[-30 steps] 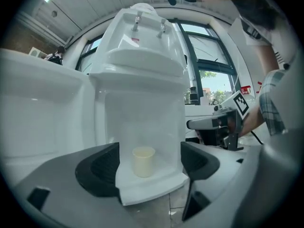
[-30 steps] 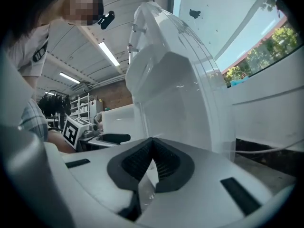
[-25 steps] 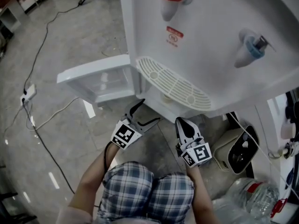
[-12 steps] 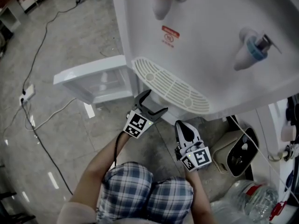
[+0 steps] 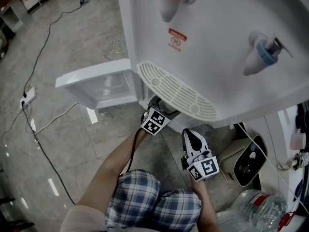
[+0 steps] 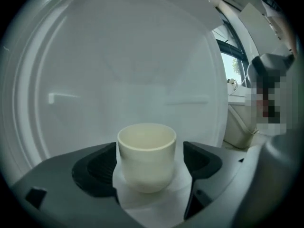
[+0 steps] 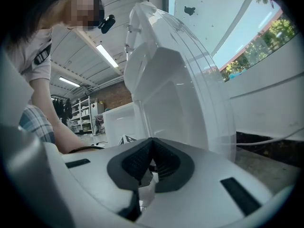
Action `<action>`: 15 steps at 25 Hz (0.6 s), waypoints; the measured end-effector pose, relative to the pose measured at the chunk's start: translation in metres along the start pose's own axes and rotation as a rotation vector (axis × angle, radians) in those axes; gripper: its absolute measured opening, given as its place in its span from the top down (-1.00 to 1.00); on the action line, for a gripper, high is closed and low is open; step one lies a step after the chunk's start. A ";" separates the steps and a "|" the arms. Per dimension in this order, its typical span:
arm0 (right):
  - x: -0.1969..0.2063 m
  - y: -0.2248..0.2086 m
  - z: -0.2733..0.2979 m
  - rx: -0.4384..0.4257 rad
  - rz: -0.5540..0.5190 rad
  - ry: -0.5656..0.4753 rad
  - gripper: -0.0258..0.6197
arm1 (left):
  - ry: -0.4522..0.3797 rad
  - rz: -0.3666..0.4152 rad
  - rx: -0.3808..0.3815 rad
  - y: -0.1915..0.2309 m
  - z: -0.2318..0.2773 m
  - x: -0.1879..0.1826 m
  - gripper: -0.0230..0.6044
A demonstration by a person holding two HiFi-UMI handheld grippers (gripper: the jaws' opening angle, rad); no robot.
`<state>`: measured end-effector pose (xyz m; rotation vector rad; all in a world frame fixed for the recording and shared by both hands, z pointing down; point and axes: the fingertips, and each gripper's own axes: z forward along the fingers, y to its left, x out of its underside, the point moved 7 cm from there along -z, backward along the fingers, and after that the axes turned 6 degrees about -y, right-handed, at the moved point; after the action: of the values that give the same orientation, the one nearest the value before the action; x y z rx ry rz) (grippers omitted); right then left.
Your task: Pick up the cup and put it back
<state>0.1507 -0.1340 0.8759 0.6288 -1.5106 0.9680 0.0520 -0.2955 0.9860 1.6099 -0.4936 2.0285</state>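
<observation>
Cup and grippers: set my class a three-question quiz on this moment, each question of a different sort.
1. True or false: the right gripper is shut.
2. Between the jaws of the left gripper stands: A a bottle; B a cup; C nothing.
3. Fill in: the tap at the top of the head view, on the dispenser, is ___.
Key: 1 true. 2 B; the jaws have just been opening and do not clamp it. 3 red.

A glossy grey tiled floor (image 5: 72, 47) carries a black cable (image 5: 45, 41) running to a white power strip (image 5: 29, 96). Strip lights (image 7: 107, 55) glow overhead, and a window (image 7: 266, 34) shows green trees.
</observation>
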 end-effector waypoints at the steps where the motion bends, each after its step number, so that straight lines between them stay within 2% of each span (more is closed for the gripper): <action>1: 0.000 0.000 -0.001 0.003 0.001 0.000 0.87 | 0.007 -0.002 0.001 0.000 0.004 0.002 -0.41; 8: 0.002 0.000 -0.005 0.010 0.001 0.007 0.87 | 0.034 -0.003 -0.037 0.007 0.015 0.016 -0.40; 15: 0.002 0.001 -0.007 0.019 0.002 0.000 0.87 | 0.053 0.002 -0.033 0.007 0.012 0.014 -0.39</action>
<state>0.1533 -0.1274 0.8771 0.6412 -1.5040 0.9855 0.0550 -0.3062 1.0024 1.5322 -0.5072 2.0483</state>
